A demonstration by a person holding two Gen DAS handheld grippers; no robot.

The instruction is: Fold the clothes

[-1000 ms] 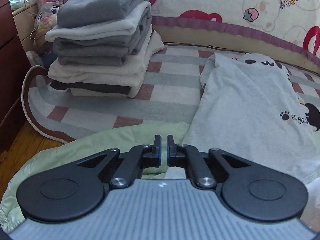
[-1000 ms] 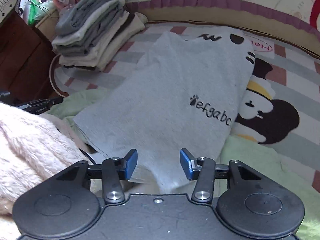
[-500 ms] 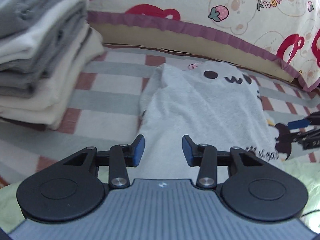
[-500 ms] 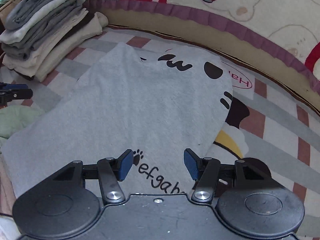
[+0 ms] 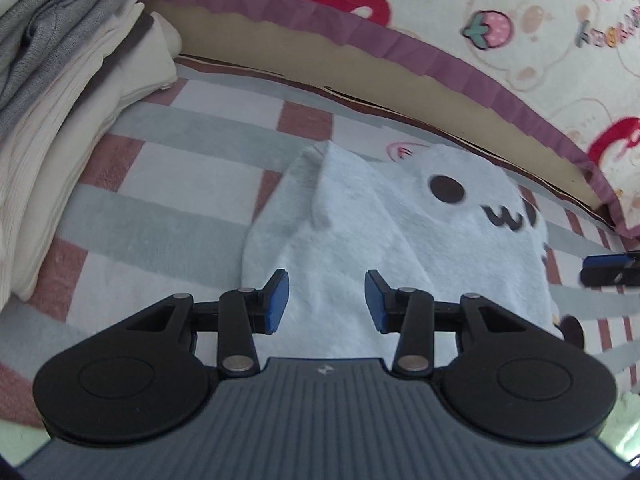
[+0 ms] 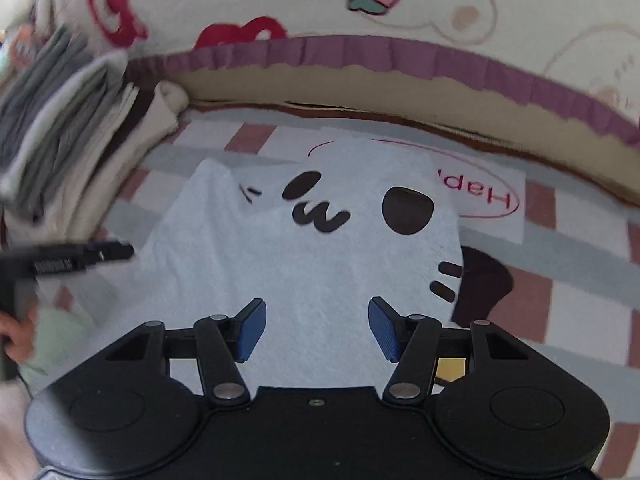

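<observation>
under both grippers' parted jaws lies the grey garment (image 5: pixel 360 240).

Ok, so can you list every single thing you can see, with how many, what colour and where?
cat-face garment: one, pale grey, black eyes and mouth, lying on the blanket between both grippers
pile of folded clothes: one, grey and cream, far left
checked blanket: one, pink, grey, white, under everything
cartoon cover: one, cream with red shapes and strawberries, purple frill, behind
left gripper: one, black with blue pads, jaws opening, nothing gripped
right gripper: one, black with blue pads, open over the garment
hand: one, partly seen, left edge of right view
</observation>
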